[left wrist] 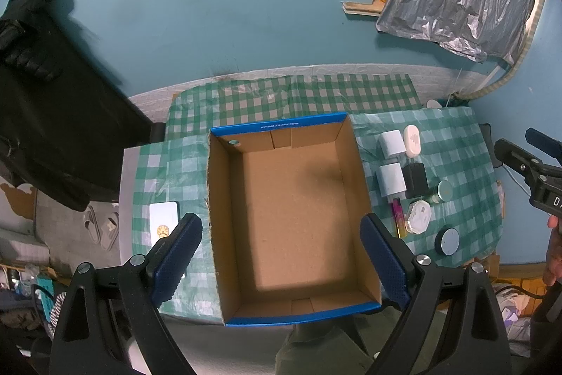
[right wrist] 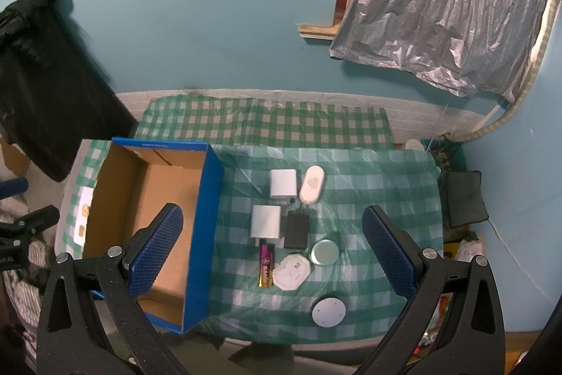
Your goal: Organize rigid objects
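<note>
Empty blue-edged cardboard box (right wrist: 154, 227) seen left of centre in right wrist view, apparently staged as container. Small rigid items clustered mid-frame on green checked tablecloth (right wrist: 379, 199): white square adapters (right wrist: 283, 187), black charger (right wrist: 296, 229), purple-gold lighter (right wrist: 266, 264), round tins (right wrist: 325, 252). Right gripper (right wrist: 272, 250) held spread above cluster; left gripper (left wrist: 281, 257) spread over box, nothing pinched.

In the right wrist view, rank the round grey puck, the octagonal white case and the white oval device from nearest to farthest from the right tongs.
1. Grey puck, near table edge, between the open right tongs.
2. Octagonal case, mid-table beside the battery.
3. Oval device, far end of the group.
</note>
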Motion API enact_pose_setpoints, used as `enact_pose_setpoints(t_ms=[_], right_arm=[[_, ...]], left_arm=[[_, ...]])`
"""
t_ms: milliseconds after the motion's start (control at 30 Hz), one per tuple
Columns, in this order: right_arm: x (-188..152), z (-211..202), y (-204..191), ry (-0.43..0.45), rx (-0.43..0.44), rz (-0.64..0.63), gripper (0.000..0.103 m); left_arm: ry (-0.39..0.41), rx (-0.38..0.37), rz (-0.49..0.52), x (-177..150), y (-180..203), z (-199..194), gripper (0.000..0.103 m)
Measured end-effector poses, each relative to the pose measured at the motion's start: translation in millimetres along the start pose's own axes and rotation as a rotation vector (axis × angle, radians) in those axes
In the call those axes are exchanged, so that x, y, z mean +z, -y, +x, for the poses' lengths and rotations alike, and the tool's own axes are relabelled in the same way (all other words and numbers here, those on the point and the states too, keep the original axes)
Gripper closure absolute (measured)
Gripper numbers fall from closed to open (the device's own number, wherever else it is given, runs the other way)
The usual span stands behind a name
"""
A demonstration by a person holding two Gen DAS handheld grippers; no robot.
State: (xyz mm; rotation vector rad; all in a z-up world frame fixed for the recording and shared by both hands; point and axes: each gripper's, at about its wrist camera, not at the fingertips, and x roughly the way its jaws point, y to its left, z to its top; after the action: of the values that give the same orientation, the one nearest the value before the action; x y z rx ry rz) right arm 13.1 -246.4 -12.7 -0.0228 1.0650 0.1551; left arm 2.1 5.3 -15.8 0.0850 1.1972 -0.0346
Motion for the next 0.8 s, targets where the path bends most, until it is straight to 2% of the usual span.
enact_pose_setpoints(t_ms=[200, 367, 600, 800], right_arm=[[2, 0, -1, -0.002, -0.002, 0.0, 0.002], [-6, 3, -2, -0.01, -0.002, 0.005, 0.001], [-7, 12, 9, -0.053, 0.025, 0.021, 0.002], [-17, 30, 33, -0.117, 0.045, 0.072, 0.002]], left_arm=[[-0.001, 0.0, -0.001, 2, 0, 0, 0.01], [-0.006, 0.003, -0.006, -13, -3, 2, 0.01], [-0.05, 0.013, -0.019, -17, -17, 14, 0.01], [-0.114, 0.01, -0.074, -23, -45, 36, 0.011]])
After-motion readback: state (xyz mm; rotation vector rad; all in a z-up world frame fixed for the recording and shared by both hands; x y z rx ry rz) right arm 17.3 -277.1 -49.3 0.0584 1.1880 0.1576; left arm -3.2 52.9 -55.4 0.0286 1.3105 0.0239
